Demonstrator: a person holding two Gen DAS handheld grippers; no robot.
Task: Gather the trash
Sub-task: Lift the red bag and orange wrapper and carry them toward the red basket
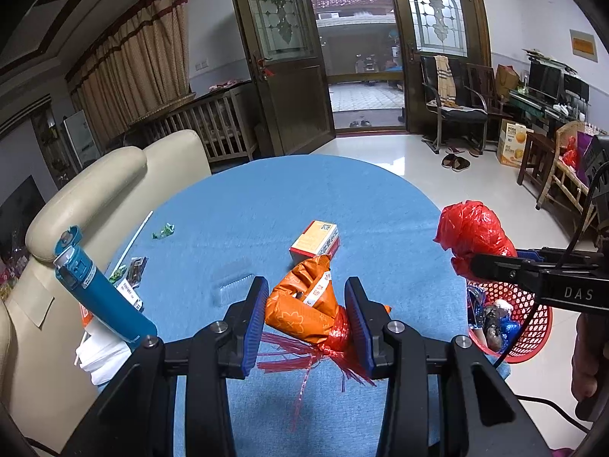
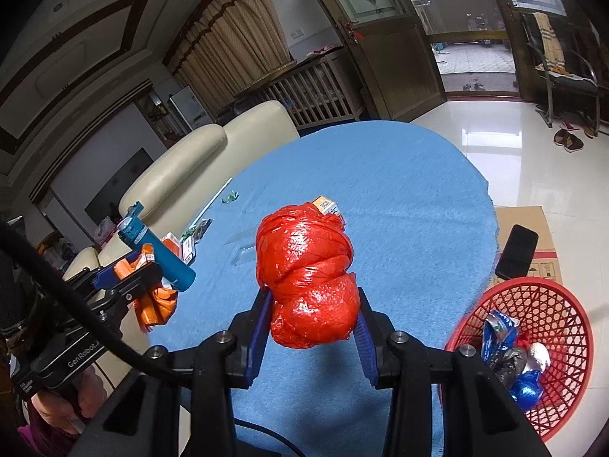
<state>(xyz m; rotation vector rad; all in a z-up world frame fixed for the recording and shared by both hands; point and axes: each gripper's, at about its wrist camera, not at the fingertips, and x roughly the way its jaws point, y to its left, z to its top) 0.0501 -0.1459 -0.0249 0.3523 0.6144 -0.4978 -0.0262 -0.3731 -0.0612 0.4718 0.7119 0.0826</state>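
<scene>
Close wrist views, shared blue table [image 1: 342,198]

the red plastic bag [image 2: 308,278] is thin film, glossy and crinkled, with bright highlights. the orange wrapper [image 1: 300,304] looks like matt printed paper or foil, tied with frayed red plastic ribbon. the table [image 1: 266,198] is covered in blue cloth, matt and fuzzy. the red basket [image 2: 552,320] at 3 o'clock is moulded plastic mesh, slightly shiny. the small box [image 1: 315,239] is smooth printed cardboard. the blue bottle [image 1: 95,285] has a satin finish. the floor [image 2: 495,133] is polished and reflective.
</scene>
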